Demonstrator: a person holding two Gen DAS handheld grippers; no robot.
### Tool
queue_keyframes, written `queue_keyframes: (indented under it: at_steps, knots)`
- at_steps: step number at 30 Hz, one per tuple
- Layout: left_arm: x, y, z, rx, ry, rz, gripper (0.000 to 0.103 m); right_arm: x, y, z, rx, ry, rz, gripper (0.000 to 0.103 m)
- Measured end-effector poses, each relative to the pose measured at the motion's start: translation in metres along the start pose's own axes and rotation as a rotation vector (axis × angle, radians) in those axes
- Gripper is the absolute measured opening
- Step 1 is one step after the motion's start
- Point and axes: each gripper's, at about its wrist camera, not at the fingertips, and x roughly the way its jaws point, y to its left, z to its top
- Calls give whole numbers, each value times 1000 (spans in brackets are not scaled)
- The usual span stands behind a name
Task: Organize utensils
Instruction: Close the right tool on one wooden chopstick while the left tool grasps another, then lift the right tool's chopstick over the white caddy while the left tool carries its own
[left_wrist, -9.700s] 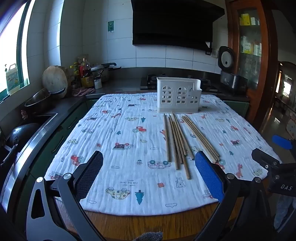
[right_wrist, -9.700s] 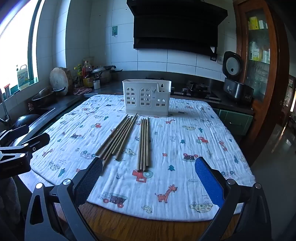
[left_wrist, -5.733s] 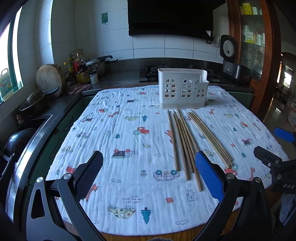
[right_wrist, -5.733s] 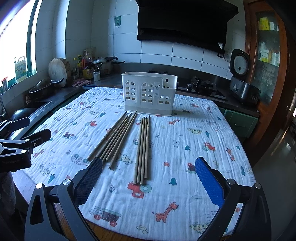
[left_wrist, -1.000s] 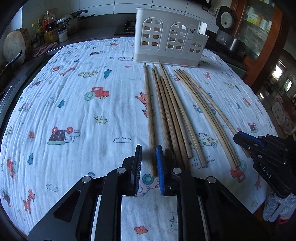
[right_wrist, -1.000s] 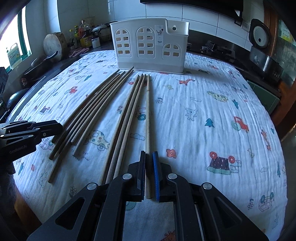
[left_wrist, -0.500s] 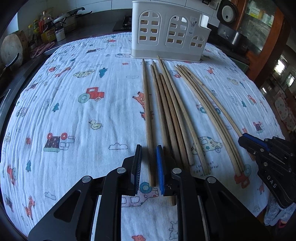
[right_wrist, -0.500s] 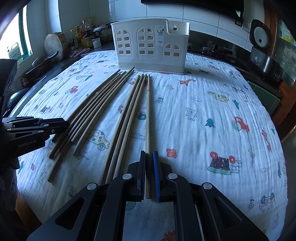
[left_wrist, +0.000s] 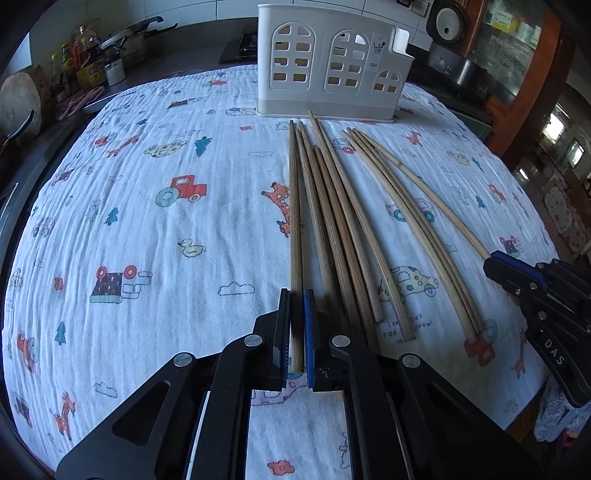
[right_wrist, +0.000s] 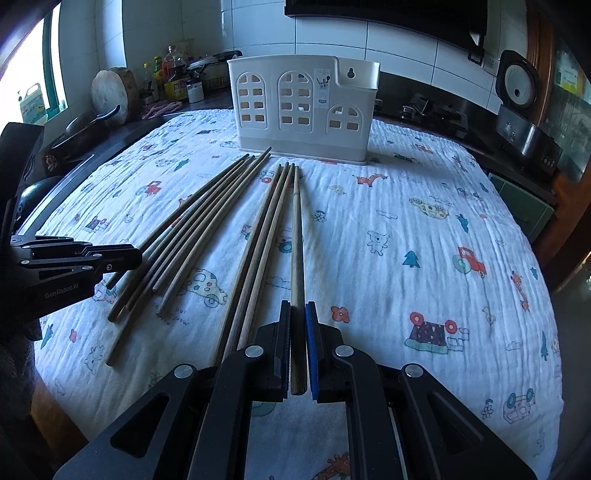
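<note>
Both tools are clamped on a chopstick each here; the left tool (left_wrist: 296, 332) is pinching the near end of the leftmost chopstick (left_wrist: 295, 221) of the darker bunch, its pads pressed tight on the wood; the right tool (right_wrist: 296, 347) is clenched on the rightmost chopstick (right_wrist: 296, 251) of the other bunch, again right at the near end; both sticks look like they lie along the cloth (left_wrist: 147, 240), tips pointing at the far edge of the table, though I can't tell if the held ends are lifted off it.

The rest of the chopsticks sit in two loose groups between the tools, running from near the front edge toward the back; the left group (left_wrist: 332, 229) fans a bit, the right group (left_wrist: 413, 229) is paler and stays closer together.

The white utensil holder (right_wrist: 303, 107) with the little arched window cutouts stands upright near the far edge of the table, just beyond the chopstick tips; a couple of tips nearly touch its base.

The table is covered by that white cloth with cartoon cars and giraffes; a bit of bare wood shows at the front left corner (right_wrist: 48, 406).
</note>
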Motion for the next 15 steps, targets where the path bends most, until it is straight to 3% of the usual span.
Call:
queue_keyframes:
  at_steps: [15]
  knots:
    - [-68, 3, 19, 9, -190, -30, 6, -47, 1, 38, -18, -152, 2, 7]
